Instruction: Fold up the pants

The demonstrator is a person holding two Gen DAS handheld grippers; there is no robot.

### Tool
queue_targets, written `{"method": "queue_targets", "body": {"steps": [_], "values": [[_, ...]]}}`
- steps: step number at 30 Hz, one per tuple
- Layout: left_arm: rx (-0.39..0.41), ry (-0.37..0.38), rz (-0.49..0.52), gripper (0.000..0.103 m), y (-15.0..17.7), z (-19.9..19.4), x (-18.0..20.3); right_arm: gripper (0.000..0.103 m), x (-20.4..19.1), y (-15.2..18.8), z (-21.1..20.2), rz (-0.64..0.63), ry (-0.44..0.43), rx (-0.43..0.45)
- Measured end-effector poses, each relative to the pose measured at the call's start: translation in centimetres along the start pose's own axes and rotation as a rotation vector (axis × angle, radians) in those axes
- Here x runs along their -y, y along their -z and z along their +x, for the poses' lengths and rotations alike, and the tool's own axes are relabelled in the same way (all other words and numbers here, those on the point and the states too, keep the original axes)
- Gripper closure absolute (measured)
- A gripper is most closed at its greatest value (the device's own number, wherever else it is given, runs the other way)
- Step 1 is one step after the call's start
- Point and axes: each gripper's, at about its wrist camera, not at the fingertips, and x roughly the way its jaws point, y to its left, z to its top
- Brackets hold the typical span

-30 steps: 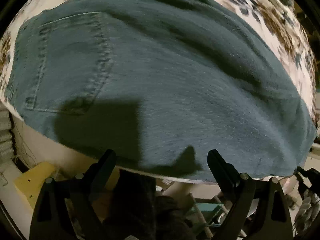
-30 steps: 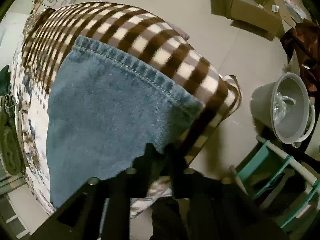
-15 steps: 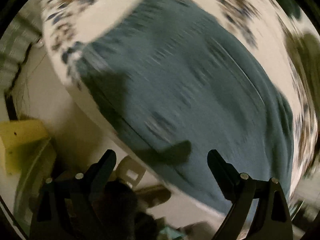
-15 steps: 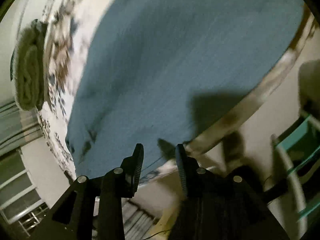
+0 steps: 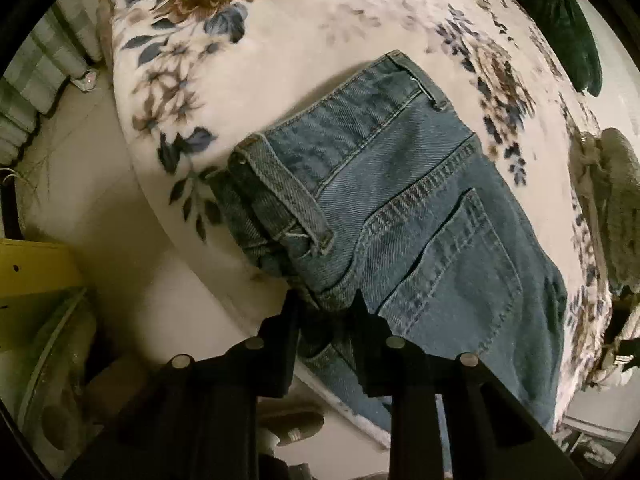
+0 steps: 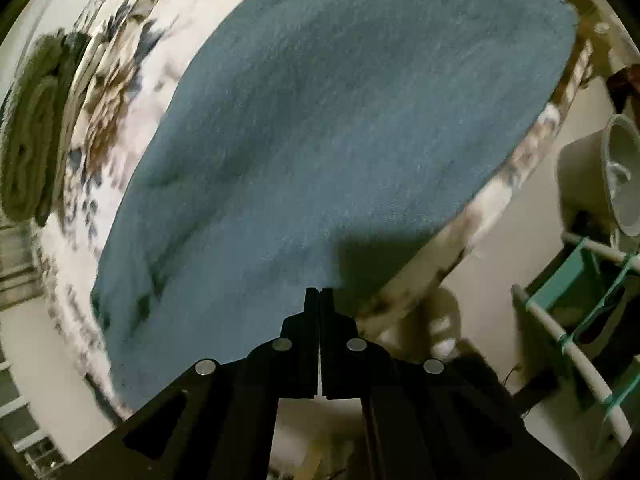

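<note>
Left wrist: left gripper (image 5: 326, 306) fingers closing on jeans (image 5: 400, 200) waistband corner, right gripper (image 6: 319, 294) shut on the edge; lift next.

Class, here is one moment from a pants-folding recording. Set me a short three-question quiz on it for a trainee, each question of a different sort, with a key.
1. True or false: the jeans lie on a plain white sheet.
2. Which part of the jeans sits between the left gripper fingers? A) a leg hem B) the waistband corner C) a belt
3. Fill in: the right gripper jaws are ____.

Key
1. False; the blanket is floral.
2. B; the jaws are closing on the bunched waistband corner.
3. Shut; the fingers meet over the edge of the denim, and whether cloth is pinched cannot be told.
</note>
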Motion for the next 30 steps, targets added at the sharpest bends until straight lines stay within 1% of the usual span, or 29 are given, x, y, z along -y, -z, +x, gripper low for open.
{"method": "queue_targets", "body": {"steps": [1,2,3,4,5,6,8,9,10,11,12,13,14,16,21,23,24,26,27,28,29,30], "values": [[-0.009,0.007,0.007,0.082,-0.1,0.0,-0.1,0.102,0.2,0.0,0.2,0.004,-0.018,-0.043],[-0.016,0.01,0.013,0.082,-0.3,0.0,-0.2,0.102,0.4,0.0,0.2,0.008,-0.037,-0.063],[-0.022,0.012,0.014,0.082,-1.8,-0.3,0.0,0.098,0.8,0.0,0.4,0.012,-0.067,-0.095],[-0.03,0.013,0.015,0.082,-2.0,-0.2,0.1,0.089,0.9,0.0,0.9,0.017,-0.082,-0.123],[-0.034,0.01,0.02,0.082,-2.2,0.0,0.3,0.081,1.2,0.1,1.2,0.029,-0.081,-0.128],[-0.038,0.008,0.025,0.082,-2.4,0.1,0.5,0.07,1.4,0.1,1.5,0.05,-0.079,-0.125],[-0.042,0.005,0.027,0.082,-2.5,0.3,0.7,0.07,2.1,-0.2,2.1,0.086,-0.047,-0.114],[-0.043,0.007,0.026,0.082,-2.5,0.3,0.7,0.07,2.2,-0.3,2.6,0.114,-0.056,-0.106],[-0.043,0.008,0.026,0.082,-2.5,0.3,0.8,0.073,2.4,-0.4,3.0,0.143,-0.071,-0.098],[-0.044,0.007,0.028,0.082,-2.5,0.1,0.8,0.08,2.2,-0.4,3.2,0.157,-0.063,-0.079],[-0.042,0.006,0.031,0.082,-2.2,-0.3,0.5,0.094,1.9,-0.4,3.3,0.166,-0.058,-0.047],[-0.042,0.005,0.034,0.082,-2.1,-0.4,0.5,0.098,1.6,-0.3,3.1,0.153,-0.046,-0.034],[-0.044,0.004,0.039,0.082,-2.2,-0.5,0.6,0.1,1.0,-0.1,2.8,0.125,-0.02,-0.02],[-0.046,0.007,0.04,0.082,-2.3,-0.4,0.7,0.101,0.5,0.3,2.0,0.103,0.003,-0.009],[-0.057,-0.005,0.043,0.082,-2.5,-0.1,0.5,0.101,0.1,0.8,0.2,0.071,0.03,-0.015],[-0.073,-0.021,0.049,0.082,-2.6,0.7,0.2,0.101,0.4,0.5,0.7,0.076,0.041,-0.035],[-0.083,-0.031,0.049,0.079,-2.6,1.1,0.0,0.101,0.8,0.3,1.4,0.084,0.048,-0.048],[-0.099,-0.036,0.064,0.078,-2.8,1.5,-0.1,0.1,1.5,-0.2,3.1,0.085,0.063,-0.094],[-0.102,-0.044,0.076,0.078,-2.8,1.3,0.1,0.097,1.4,-0.6,3.4,0.068,0.074,-0.114],[-0.103,-0.058,0.095,0.077,-2.8,0.9,0.5,0.089,1.2,-0.7,3.1,0.053,0.082,-0.129],[-0.101,-0.083,0.13,0.078,-2.7,0.2,1.1,0.084,0.9,-0.8,2.8,0.035,0.09,-0.13],[-0.093,-0.105,0.163,0.075,-2.6,-0.4,1.7,0.073,0.4,-0.7,2.0,0.001,0.081,-0.117]]}}
